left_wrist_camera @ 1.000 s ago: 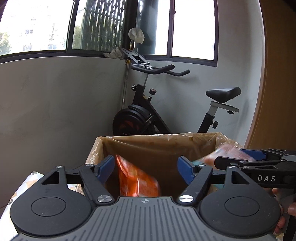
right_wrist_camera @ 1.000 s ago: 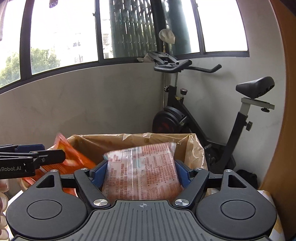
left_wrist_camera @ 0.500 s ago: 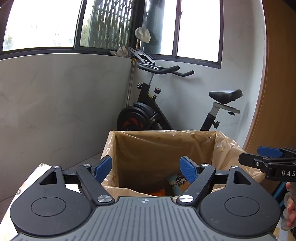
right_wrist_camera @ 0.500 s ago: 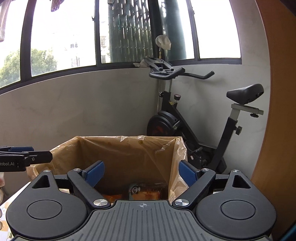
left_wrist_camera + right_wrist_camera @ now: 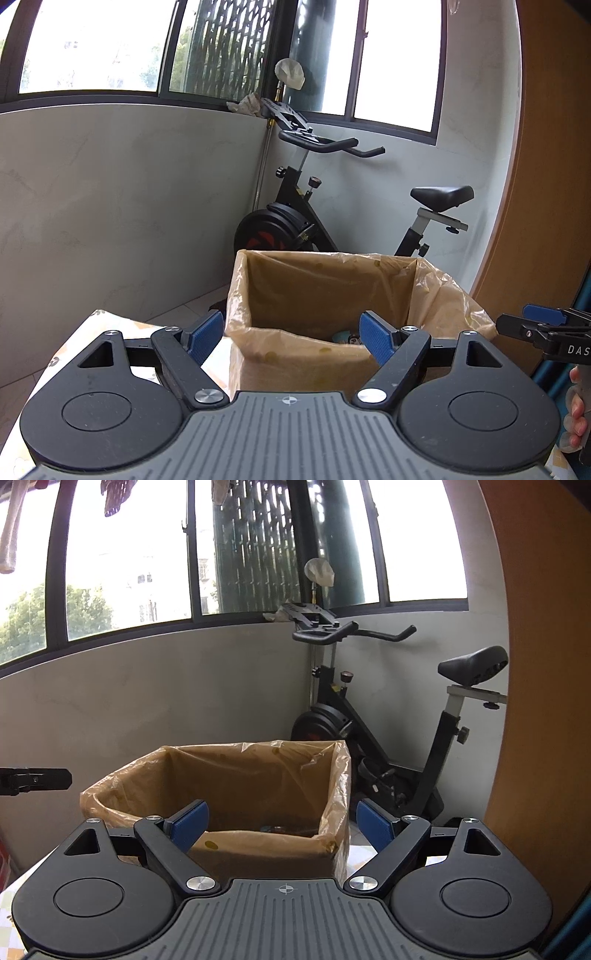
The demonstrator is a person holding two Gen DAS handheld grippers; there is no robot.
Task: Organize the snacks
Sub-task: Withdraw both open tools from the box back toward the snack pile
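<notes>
A cardboard box point(image 5: 295, 363) lined with a tan plastic bag stands ahead of both grippers; in the right wrist view the box point(image 5: 266, 853) sits left of centre. A snack packet point(image 5: 345, 336) with a cartoon face shows low inside it. My left gripper point(image 5: 290, 328) is open and empty, a little back from the box's near wall. My right gripper point(image 5: 282, 821) is open and empty too, beside it on the right point(image 5: 524, 325). One left finger point(image 5: 37, 779) pokes in at the left edge.
A black exercise bike point(image 5: 295, 229) stands behind the box in the corner under the windows. A wooden panel point(image 5: 546, 664) rises on the right. The box rests on a patterned cloth point(image 5: 110, 321). A hand point(image 5: 576, 406) holds the right gripper.
An orange packet in the left gripper and a pink-and-white packet in the right were let go into the box. Both grippers then drew back from it, empty.
</notes>
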